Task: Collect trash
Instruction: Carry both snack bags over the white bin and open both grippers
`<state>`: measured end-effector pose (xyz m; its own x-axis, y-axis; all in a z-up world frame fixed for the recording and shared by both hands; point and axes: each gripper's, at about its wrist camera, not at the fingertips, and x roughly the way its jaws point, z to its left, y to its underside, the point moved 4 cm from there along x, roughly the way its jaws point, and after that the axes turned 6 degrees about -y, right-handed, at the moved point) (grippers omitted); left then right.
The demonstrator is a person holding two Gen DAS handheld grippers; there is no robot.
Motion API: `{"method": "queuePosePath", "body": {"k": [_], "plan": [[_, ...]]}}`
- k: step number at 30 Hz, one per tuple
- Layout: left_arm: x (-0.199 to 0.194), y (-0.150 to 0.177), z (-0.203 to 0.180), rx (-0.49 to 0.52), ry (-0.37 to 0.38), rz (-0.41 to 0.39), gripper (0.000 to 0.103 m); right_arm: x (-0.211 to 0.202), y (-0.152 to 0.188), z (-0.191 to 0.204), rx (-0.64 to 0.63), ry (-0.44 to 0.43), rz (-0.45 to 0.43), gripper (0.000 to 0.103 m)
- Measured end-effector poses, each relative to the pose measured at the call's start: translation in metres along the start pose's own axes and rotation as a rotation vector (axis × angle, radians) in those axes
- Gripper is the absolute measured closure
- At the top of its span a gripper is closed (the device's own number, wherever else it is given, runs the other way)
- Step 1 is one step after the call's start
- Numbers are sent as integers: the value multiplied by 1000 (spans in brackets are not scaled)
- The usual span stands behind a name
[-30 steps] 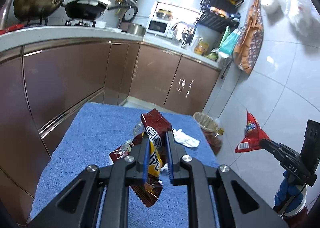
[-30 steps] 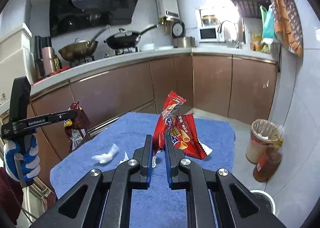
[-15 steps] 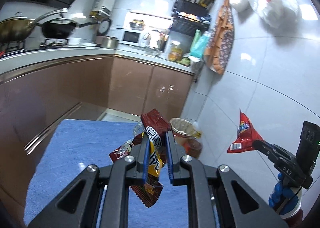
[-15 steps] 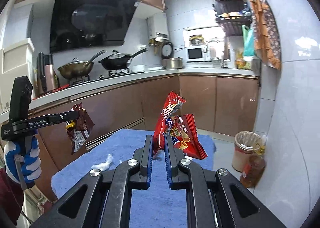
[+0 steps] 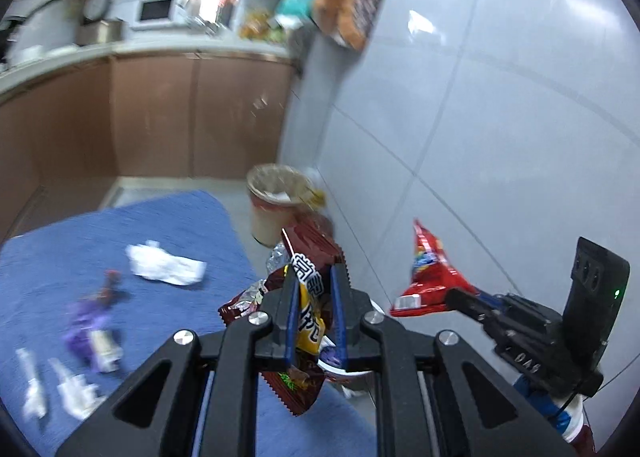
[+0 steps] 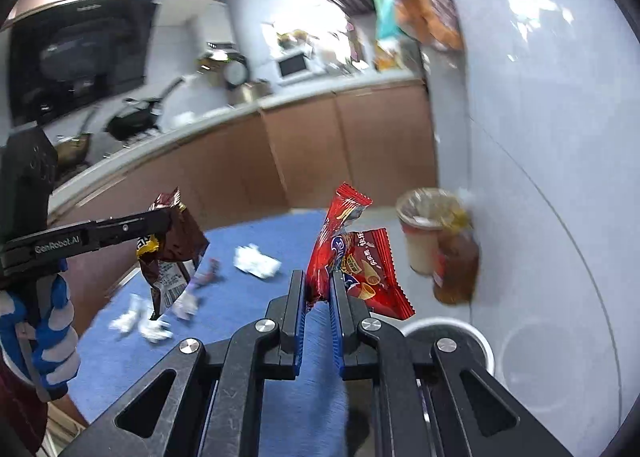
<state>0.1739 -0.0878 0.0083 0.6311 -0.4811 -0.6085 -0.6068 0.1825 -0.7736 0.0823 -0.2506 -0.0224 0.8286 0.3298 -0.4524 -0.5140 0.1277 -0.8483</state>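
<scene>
My left gripper [image 5: 313, 281] is shut on a dark brown snack wrapper [image 5: 308, 257] and holds it in the air past the right edge of the blue mat [image 5: 60, 257]. It also shows in the right wrist view [image 6: 172, 233]. My right gripper [image 6: 318, 285] is shut on a red snack wrapper [image 6: 360, 265], also seen in the left wrist view [image 5: 428, 277]. A lined waste bin [image 5: 272, 201] stands on the floor by the white tiled wall, ahead of both grippers; it also shows in the right wrist view [image 6: 420, 233].
A crumpled white tissue [image 5: 164, 265], a purple wrapper [image 5: 90, 325] and white scraps [image 5: 60, 393] lie on the mat. A brown bottle [image 6: 456, 265] stands against the bin. Brown cabinets [image 5: 152, 113] run behind. A round white lid [image 6: 452, 333] is on the floor.
Both grippers have swung right and tilted down toward the bin, which now sits nearer the middle of each view. Both wrappers stay gripped. More litter on the mat has come into view.
</scene>
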Motion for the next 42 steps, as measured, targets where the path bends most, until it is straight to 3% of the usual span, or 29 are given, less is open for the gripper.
{"method": "queuePosePath", "body": {"k": [13, 22, 26, 30, 32, 37, 42], "plan": [[228, 41, -62, 55, 91, 336, 89, 98, 79, -132, 210, 154, 230, 92], [331, 75, -75, 44, 89, 485, 88, 148, 126, -183, 291, 204, 344, 88], [364, 90, -76, 36, 85, 543, 77, 161, 138, -200, 309, 233, 377, 85], [373, 95, -77, 0, 107, 576, 71, 162, 151, -216, 332, 264, 396, 79], [370, 92, -76, 0, 107, 560, 63, 161, 152, -217, 336, 273, 398, 72], [350, 81, -77, -19, 110, 522, 62, 154, 142, -205, 321, 275, 385, 68], [308, 63, -77, 7, 80, 435, 62, 146, 125, -184, 282, 263, 347, 63]]}}
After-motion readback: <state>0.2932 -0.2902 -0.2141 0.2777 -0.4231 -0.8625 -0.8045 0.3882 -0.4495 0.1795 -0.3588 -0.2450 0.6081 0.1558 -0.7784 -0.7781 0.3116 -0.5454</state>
